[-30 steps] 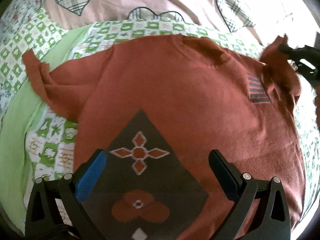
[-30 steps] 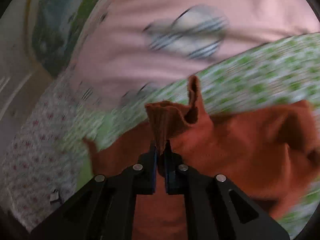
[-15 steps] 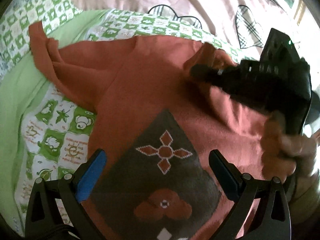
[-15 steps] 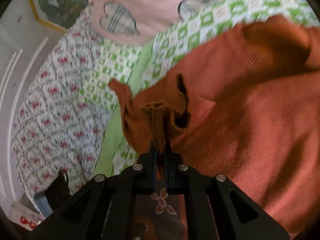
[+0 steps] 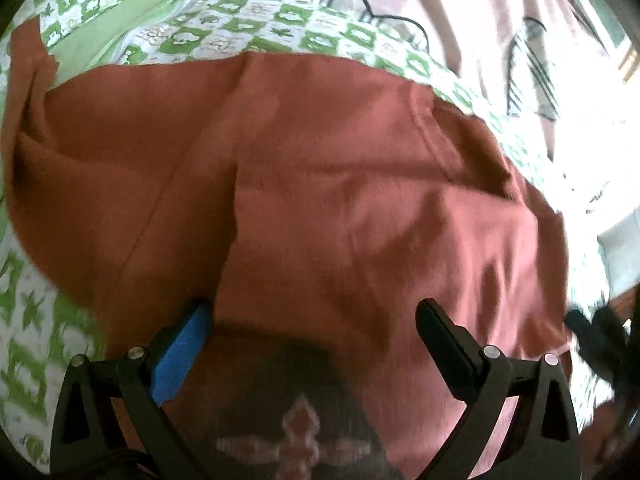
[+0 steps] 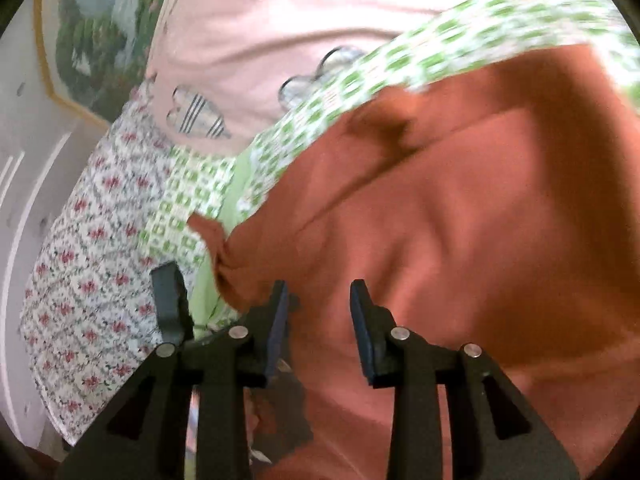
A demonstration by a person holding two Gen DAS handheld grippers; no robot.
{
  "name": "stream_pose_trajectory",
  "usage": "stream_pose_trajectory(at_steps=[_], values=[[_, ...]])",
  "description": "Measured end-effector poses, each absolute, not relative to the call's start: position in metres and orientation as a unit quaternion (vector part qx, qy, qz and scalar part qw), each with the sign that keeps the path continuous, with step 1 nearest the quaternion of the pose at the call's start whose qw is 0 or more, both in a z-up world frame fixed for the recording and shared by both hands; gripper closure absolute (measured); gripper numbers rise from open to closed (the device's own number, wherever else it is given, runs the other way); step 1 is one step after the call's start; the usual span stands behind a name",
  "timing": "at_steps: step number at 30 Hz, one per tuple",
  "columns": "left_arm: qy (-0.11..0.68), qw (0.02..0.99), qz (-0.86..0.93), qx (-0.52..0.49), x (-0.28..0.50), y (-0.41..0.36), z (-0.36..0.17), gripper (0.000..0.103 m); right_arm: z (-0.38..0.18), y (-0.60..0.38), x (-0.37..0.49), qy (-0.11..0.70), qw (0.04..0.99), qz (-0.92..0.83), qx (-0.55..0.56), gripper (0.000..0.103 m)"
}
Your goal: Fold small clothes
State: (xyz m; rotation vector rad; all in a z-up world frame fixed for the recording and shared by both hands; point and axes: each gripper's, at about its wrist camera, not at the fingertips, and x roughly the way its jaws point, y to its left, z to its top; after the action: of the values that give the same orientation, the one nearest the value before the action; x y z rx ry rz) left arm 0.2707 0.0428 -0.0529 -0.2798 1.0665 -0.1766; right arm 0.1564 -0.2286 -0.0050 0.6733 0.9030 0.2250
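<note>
A rust-red knitted sweater (image 5: 320, 184) lies on the bed, its right sleeve folded across the chest. A dark patch with a cross motif (image 5: 300, 436) shows at the bottom. My left gripper (image 5: 312, 320) is open and empty, low over the sweater's front. My right gripper (image 6: 318, 304) is open and empty above the sweater (image 6: 460, 240), next to the folded sleeve. The sweater's left sleeve end (image 6: 212, 236) sticks out onto the green sheet. The right gripper's black tip (image 5: 596, 340) shows at the left wrist view's right edge.
The sweater rests on a green-and-white checked sheet (image 5: 240, 20). A pink quilt with plaid hearts (image 6: 260, 40) lies behind it. A floral cloth (image 6: 88, 260) covers the bed's left side, next to a white wall (image 6: 24, 168).
My right gripper carried the sleeve leftward across the sweater's chest, let it go and opened. My left gripper stayed open and moved closer over the sweater.
</note>
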Motion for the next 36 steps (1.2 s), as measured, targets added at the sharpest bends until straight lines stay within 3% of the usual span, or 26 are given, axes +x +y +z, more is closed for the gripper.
stream_pose_trajectory(at_steps=[2,3,4,9,12,15,22,23,24,25,30,36], values=[[0.488,0.859,-0.080,-0.133,0.277,0.042,-0.051,0.028,0.003,-0.244,0.132,0.413,0.850,0.077,0.318,0.069],[0.482,0.863,-0.084,-0.126,0.280,0.039,-0.048,0.071,0.006,-0.248,0.125,0.407,0.854,0.066,0.317,0.069],[0.486,0.860,-0.094,-0.121,0.283,0.037,-0.046,0.097,0.009,-0.256,0.112,0.397,0.861,0.046,0.314,0.069],[0.420,0.895,-0.097,-0.112,0.255,0.055,-0.012,0.097,0.027,-0.296,0.082,0.382,0.885,-0.050,0.263,0.069],[0.463,0.875,-0.085,-0.113,0.263,0.064,-0.038,0.098,0.031,-0.324,0.093,0.395,0.883,-0.108,0.232,0.069],[0.452,0.880,-0.077,-0.126,0.258,0.070,-0.040,0.098,0.027,-0.349,0.117,0.407,0.879,-0.134,0.210,0.049],[0.456,0.877,-0.067,-0.135,0.251,0.081,-0.043,0.098,-0.015,-0.371,0.187,0.473,0.853,-0.130,0.177,0.047],[0.455,0.877,-0.068,-0.136,0.251,0.082,-0.041,0.098,-0.022,-0.369,0.191,0.477,0.852,-0.130,0.170,0.050],[0.455,0.878,-0.068,-0.130,0.251,0.080,-0.041,0.098,-0.024,-0.364,0.189,0.477,0.855,-0.123,0.161,0.062],[0.455,0.879,-0.070,-0.123,0.251,0.078,-0.039,0.098,-0.025,-0.358,0.191,0.484,0.856,-0.108,0.149,0.091],[0.445,0.885,-0.088,-0.105,0.251,0.061,-0.029,0.098,0.007,-0.366,0.171,0.439,0.876,-0.124,0.159,0.091],[0.471,0.872,-0.082,-0.108,0.257,0.067,-0.050,0.096,-0.020,-0.366,0.178,0.472,0.859,-0.150,0.127,0.088]])
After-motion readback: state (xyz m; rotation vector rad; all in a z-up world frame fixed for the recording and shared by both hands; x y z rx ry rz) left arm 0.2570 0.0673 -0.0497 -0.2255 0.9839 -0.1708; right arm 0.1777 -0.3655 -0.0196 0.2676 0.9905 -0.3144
